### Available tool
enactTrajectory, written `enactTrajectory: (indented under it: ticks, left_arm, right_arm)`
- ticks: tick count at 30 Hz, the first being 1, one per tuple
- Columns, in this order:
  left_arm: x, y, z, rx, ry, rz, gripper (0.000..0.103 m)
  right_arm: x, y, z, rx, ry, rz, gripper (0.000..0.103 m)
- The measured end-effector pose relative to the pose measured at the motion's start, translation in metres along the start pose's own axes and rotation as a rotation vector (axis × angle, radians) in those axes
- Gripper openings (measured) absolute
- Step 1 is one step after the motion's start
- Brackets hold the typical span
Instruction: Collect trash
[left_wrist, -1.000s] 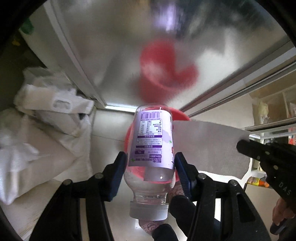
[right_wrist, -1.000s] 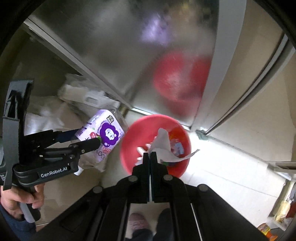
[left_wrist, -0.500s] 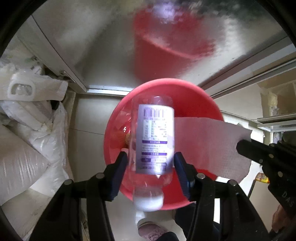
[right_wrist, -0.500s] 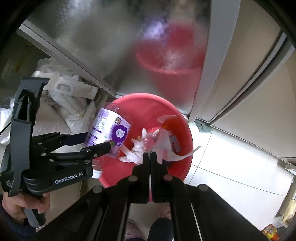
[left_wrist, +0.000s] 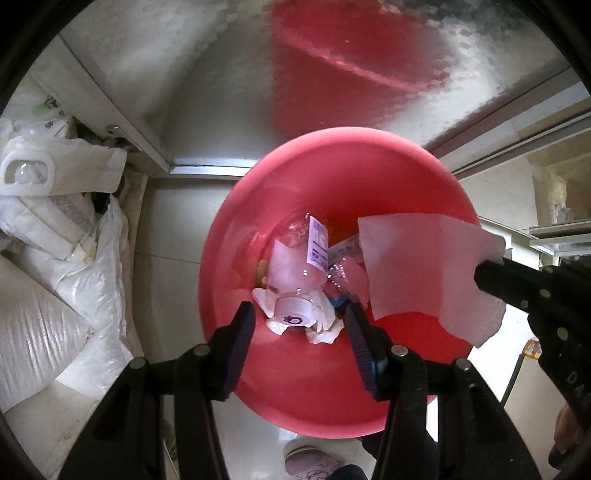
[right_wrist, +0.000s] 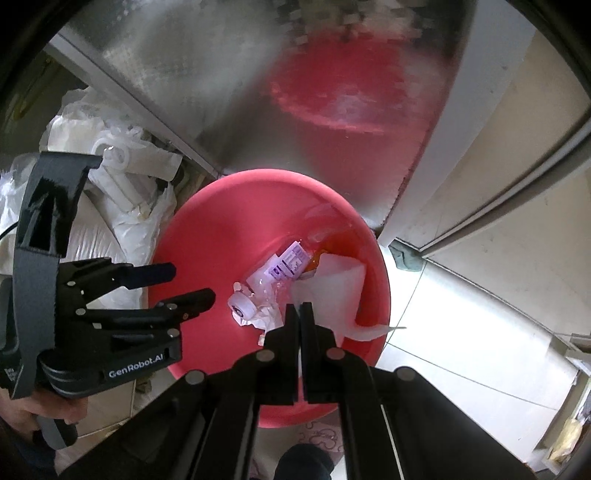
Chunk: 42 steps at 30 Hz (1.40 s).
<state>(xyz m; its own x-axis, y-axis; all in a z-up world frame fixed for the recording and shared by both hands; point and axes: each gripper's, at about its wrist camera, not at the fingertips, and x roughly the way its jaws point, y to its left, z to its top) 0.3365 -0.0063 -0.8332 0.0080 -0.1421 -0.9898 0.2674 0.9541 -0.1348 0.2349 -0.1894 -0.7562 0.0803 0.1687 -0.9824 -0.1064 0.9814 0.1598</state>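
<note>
A red bin (left_wrist: 424, 177) (right_wrist: 192, 221) stands on the floor against a metal door. A clear plastic bottle (left_wrist: 295, 269) (right_wrist: 280, 266) with a purple label and white cap lies inside it on crumpled white paper (left_wrist: 321, 325). My left gripper (left_wrist: 299, 325) (right_wrist: 192, 282) is open and empty above the bin. My right gripper (right_wrist: 299, 314) is shut on a white paper towel (left_wrist: 424, 266) (right_wrist: 332, 280) that hangs over the bin's right side.
White plastic sacks (left_wrist: 55, 258) (right_wrist: 122, 206) are piled left of the bin. A brushed metal door (left_wrist: 221, 74) rises behind it. Tiled floor (right_wrist: 461, 314) lies to the right. A slippered foot (left_wrist: 314, 458) is below the bin.
My left gripper moved over the bin, opened and let the bottle go; it fell into the bin. My right gripper has come closer over the bin with the paper towel.
</note>
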Motion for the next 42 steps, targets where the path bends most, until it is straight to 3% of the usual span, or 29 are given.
enactTrajectory:
  ticks: [4, 6, 8, 10, 18, 20, 25, 32, 42]
  left_arm:
    - [-0.009, 0.007, -0.002, -0.021, -0.002, -0.011, 0.053]
    - [-0.017, 0.009, -0.004, -0.023, 0.0, -0.005, 0.065]
    - [-0.027, 0.009, -0.008, -0.02, 0.003, -0.003, 0.079]
    - [-0.041, 0.006, -0.012, -0.017, -0.002, -0.003, 0.08]
    - [-0.117, -0.006, -0.026, -0.028, -0.038, -0.03, 0.087]
    - [-0.147, -0.01, -0.03, -0.02, -0.073, -0.029, 0.087]
    - [-0.225, -0.028, -0.043, 0.004, -0.154, -0.017, 0.09]
    - [-0.363, -0.058, -0.063, 0.021, -0.278, -0.027, 0.09]
    - [-0.567, -0.113, -0.109, 0.046, -0.454, 0.022, 0.09]
  right_arm:
    - [0.002, 0.009, -0.001, -0.018, -0.008, 0.008, 0.004]
    - [-0.002, 0.013, -0.001, -0.029, -0.012, 0.005, 0.027]
    - [-0.007, 0.017, -0.002, -0.036, -0.014, 0.008, 0.044]
    - [-0.018, 0.02, -0.004, -0.031, -0.021, 0.016, 0.047]
    - [-0.078, 0.03, -0.015, 0.016, -0.059, -0.002, 0.094]
    - [-0.104, 0.034, -0.017, 0.023, -0.1, -0.025, 0.099]
    - [-0.18, 0.045, -0.025, 0.054, -0.189, -0.059, 0.102]
    - [-0.302, 0.07, -0.04, 0.048, -0.311, -0.164, 0.102]
    - [-0.498, 0.097, -0.074, 0.078, -0.461, -0.184, 0.102]
